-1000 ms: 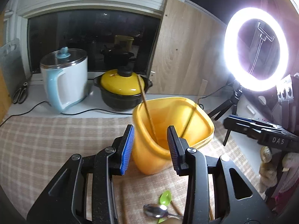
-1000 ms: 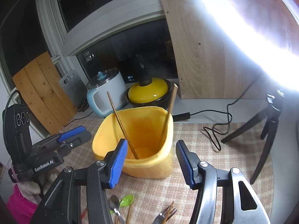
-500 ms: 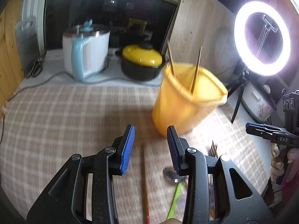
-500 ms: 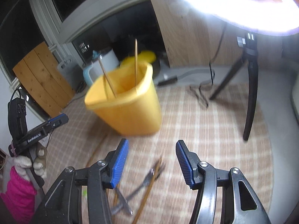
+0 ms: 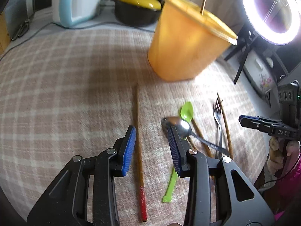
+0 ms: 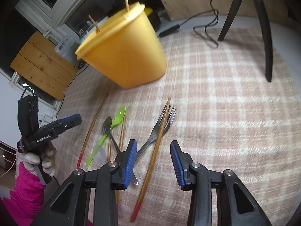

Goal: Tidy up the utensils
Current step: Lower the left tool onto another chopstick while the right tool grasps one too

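Note:
A yellow plastic cup (image 5: 188, 43) (image 6: 124, 50) stands on the checked cloth with two chopsticks sticking up in it. Loose utensils lie in front of it. My left gripper (image 5: 151, 148) is open and empty, low over a red-tipped chopstick (image 5: 138, 146) that lies between its fingers; a metal spoon (image 5: 178, 126) and a green plastic spoon (image 5: 186, 111) lie by its right finger. My right gripper (image 6: 153, 162) is open and empty over another red-tipped chopstick (image 6: 156, 146) that crosses a metal fork (image 6: 160, 130). The fork also shows in the left wrist view (image 5: 218, 113).
A white-and-blue kettle (image 5: 75, 3) and a black pot with a yellow lid (image 5: 137, 5) stand behind the cup. A ring light (image 5: 272, 11) on a black tripod (image 6: 263, 28) stands at the right, with a cable (image 6: 207, 28) on the counter. A clear spoon (image 6: 99, 154) lies among more chopsticks.
Both grippers have dropped from the cup's level down toward the utensils on the cloth. Both stay open and empty.

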The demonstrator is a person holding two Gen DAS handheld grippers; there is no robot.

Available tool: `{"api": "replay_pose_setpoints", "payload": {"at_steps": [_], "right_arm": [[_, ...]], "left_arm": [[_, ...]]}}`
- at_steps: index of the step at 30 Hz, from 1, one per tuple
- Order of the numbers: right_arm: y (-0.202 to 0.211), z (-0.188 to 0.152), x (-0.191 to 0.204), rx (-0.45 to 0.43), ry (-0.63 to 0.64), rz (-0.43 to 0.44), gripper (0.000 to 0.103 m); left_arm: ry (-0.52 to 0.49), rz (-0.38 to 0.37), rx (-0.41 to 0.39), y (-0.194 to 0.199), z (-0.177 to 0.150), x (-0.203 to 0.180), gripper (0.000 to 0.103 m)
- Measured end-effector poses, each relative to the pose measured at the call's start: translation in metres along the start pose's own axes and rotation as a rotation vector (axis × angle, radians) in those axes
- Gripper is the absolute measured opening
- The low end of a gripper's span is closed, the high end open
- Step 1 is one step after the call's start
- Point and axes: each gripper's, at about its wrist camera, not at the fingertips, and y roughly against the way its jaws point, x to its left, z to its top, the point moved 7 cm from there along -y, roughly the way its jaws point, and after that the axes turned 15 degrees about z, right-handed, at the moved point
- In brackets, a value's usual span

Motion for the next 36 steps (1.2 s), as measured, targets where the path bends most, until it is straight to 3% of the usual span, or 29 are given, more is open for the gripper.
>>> {"api": "replay_pose_setpoints", "payload": {"at_steps": [16,20,25,31,36], "right_arm": [[-0.025,-0.003,-0.014,0.042,-0.105,0.071,0.028],[-0.026,-0.003,-0.016,0.051,-0.110,0.076,0.025],[-0.030,-0.002,-0.011,0.062,-0.097,0.070,0.024],[-0.038,-0.002,-0.011,0.075,-0.088,0.036,0.018],[-0.045,-0.005,-0.011,0.085,-0.091,0.024,0.007]], "left_arm": [[-0.030,0.081,0.086,-0.031,-0.002,0.001,0.032],[-0.048,0.095,0.092,-0.034,-0.003,0.000,0.027],[-0.037,0.097,0.088,-0.038,-0.001,0.003,0.007],[-0.018,0.082,0.081,-0.038,-0.001,0.006,0.004],[0.004,0.059,0.076,-0.035,-0.001,0.007,0.004]]}}
